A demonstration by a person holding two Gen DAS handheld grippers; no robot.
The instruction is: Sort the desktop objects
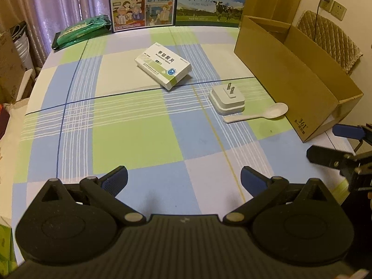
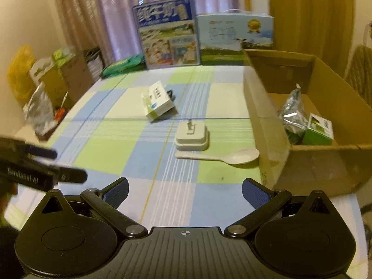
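Note:
A white and green medicine box (image 1: pixel 164 67) (image 2: pixel 157 103) lies mid-table on the checked cloth. Nearer and to the right, a white plug adapter (image 1: pixel 227 98) (image 2: pixel 191 136) rests with its prongs up, and a white spoon (image 1: pixel 257 112) (image 2: pixel 223 156) lies just in front of it. An open cardboard box (image 1: pixel 286 74) (image 2: pixel 309 162) stands at the right; a silver packet (image 2: pixel 291 114) and a small green box (image 2: pixel 318 130) lie inside. My left gripper (image 1: pixel 184 177) hovers open over the near table, nothing between its fingers. My right gripper (image 2: pixel 185 189) is open too, empty, short of the spoon.
Two milk cartons (image 1: pixel 143 1) (image 1: pixel 210 2) stand along the table's far edge, with a green packet (image 1: pixel 81 30) to their left. Bags and boxes (image 2: pixel 44 86) crowd the floor at left. A padded chair (image 1: pixel 330 39) sits behind the cardboard box.

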